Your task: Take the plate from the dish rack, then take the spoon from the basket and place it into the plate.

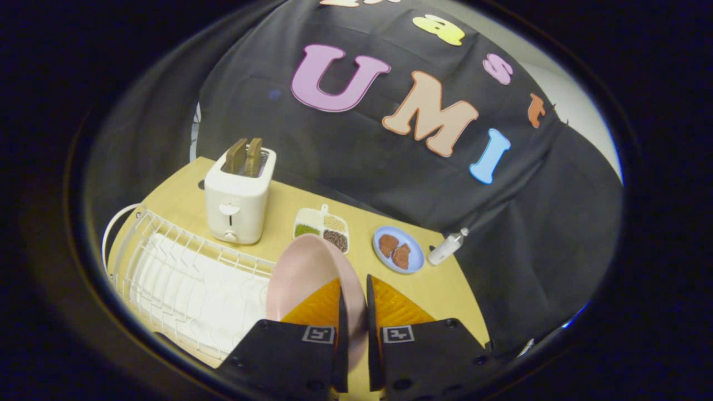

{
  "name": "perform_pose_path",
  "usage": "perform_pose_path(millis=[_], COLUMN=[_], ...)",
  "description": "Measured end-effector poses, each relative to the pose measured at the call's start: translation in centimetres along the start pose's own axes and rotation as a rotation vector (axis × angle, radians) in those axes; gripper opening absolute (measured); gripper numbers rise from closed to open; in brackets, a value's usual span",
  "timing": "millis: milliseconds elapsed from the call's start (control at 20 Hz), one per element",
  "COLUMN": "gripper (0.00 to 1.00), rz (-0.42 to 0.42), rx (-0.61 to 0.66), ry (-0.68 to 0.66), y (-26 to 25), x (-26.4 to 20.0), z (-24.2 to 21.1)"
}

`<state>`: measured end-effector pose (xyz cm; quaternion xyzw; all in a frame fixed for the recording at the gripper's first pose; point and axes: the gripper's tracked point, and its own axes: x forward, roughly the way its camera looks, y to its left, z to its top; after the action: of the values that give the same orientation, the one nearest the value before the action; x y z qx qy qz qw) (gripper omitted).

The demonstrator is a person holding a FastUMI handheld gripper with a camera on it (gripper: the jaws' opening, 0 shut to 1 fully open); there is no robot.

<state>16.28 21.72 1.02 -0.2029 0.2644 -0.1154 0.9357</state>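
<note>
I have the pink plate (306,278) pinched by its rim between the two fingers of my gripper (355,312) — the jaws stand narrow, one finger on each face of the plate, so it hangs on edge rather than flat. That edge-on hold makes sense to me: a plate standing in a rack offers only its rim to grab. It sits just to one side of the white wire dish rack (184,273), above the wooden table (434,289), and I cannot tell whether its lower edge touches anything. By my reading the first step is mostly done; the plate needs laying flat on a bare patch of table before the spoon's turn. Beyond the fingers stand a white toaster (237,200) with two slices up, a divided dish of grains (323,227), a blue saucer (398,249) with brown pieces, and a small white bottle (445,248) lying near the table's edge — things I would steer the plate away from.
</note>
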Motion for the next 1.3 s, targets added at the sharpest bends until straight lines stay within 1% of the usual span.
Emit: perform_pose_path(millis=[150, 250, 450, 650, 750, 850, 1000, 1150, 1300], gripper=[0.17, 0.17, 0.17, 0.17, 0.17, 0.17, 0.17, 0.17, 0.17], rz=[-0.004, -0.003, 0.044, 0.051, 0.023, -0.020, -0.040, -0.030, 0.033], rx=[0.002, -0.001, 0.027, 0.065, 0.083, 0.087, 0.126, 0.178, 0.249], ry=[-0.044, -0.063, -0.089, -0.127, -0.135, -0.143, -0.108, -0.056, -0.001], y=[-0.9, -1.7, -3.3, -7.4, -10.4, -13.5, -16.3, -17.7, -17.2], x=[-1.6, -2.6, -5.2, -8.2, -9.4, -10.1, -10.5, -9.8, -8.7], z=[1.3, 1.3, 0.5, -0.9, -2.2, -4.0, -8.3, -12.9, -17.2])
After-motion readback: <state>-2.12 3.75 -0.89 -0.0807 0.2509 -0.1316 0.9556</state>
